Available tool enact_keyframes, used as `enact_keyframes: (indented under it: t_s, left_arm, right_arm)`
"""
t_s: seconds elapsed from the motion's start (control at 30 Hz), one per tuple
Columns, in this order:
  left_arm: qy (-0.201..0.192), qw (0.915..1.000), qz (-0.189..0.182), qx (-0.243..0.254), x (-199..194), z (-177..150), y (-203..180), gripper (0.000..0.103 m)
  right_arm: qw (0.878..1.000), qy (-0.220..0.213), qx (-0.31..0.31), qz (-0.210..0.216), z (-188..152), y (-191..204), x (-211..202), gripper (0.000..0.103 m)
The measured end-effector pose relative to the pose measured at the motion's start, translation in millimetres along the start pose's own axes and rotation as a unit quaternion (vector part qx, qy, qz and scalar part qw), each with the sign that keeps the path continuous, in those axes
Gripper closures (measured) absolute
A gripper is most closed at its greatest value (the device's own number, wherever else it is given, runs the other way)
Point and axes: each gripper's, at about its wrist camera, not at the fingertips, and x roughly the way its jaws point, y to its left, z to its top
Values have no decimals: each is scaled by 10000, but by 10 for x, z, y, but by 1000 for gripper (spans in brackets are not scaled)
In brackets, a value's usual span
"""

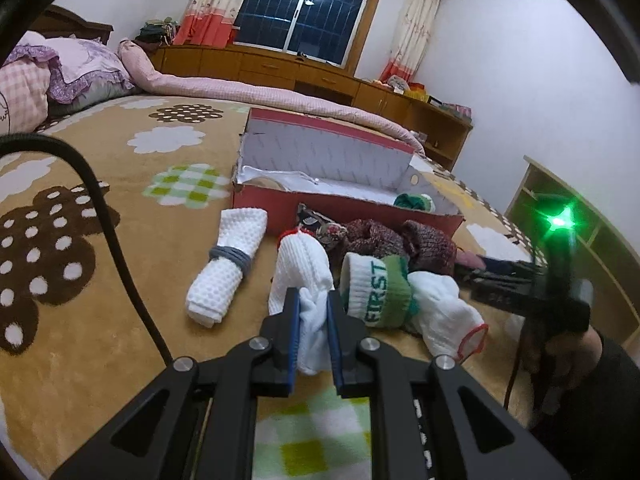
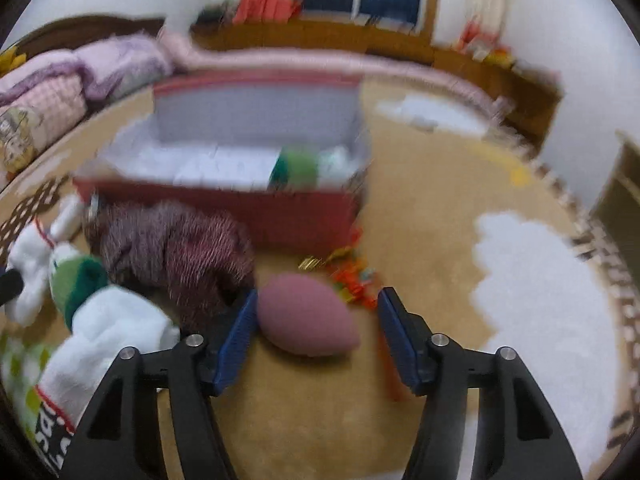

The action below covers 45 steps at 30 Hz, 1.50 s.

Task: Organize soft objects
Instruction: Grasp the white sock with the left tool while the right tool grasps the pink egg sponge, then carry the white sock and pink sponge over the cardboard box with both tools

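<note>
From the left wrist, the left gripper point(image 1: 313, 312) is clamped on a white waffle-knit glove point(image 1: 304, 280) whose long axis runs away toward the red cardboard box point(image 1: 340, 204), beside a rolled green-and-white sock point(image 1: 376, 288) near the middle of the plush blanket point(image 1: 120, 208). From the right wrist, blurred, the right gripper point(image 2: 314, 312) stands parted around a smooth pink egg-shaped sponge point(image 2: 306, 314) lying with its tip pointing near-right; the left pad touches it and the right pad is clear of it

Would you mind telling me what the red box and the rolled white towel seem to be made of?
The red box looks like cardboard: thin, stiff walls, matte red outside, white printed inside, ragged edges. The rolled white towel looks like soft waffle-weave cloth, probably cotton, with a dimpled surface, held by a grey band.
</note>
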Motion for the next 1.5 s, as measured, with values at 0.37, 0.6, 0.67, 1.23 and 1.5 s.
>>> enact_keyframes:
  t_s: [0.37,0.6,0.67,1.23,1.5]
  left_arm:
    - [107,9997,8,207,75,-44,-57,90]
    - [33,9978,82,656,18,-111,-244,90]
    - [38,9973,76,726,-6,-105,-283,90]
    - [-745,9933,202,860,-452,343,-350,90]
    - [-1294,9877,67,871,-669,643,-289,90]
  right_arm:
    - [9939,-816,-63,738,-206,108,-557,70]
    - [9951,-588,83,785,-345,200,-657,69]
    - [9947,-579,173,827,-352,180,-657,68]
    - [9811,-1731,318,805,-58,23,-1072,66]
    - [9710,-2017,811,998,242,-288,-1295,66]
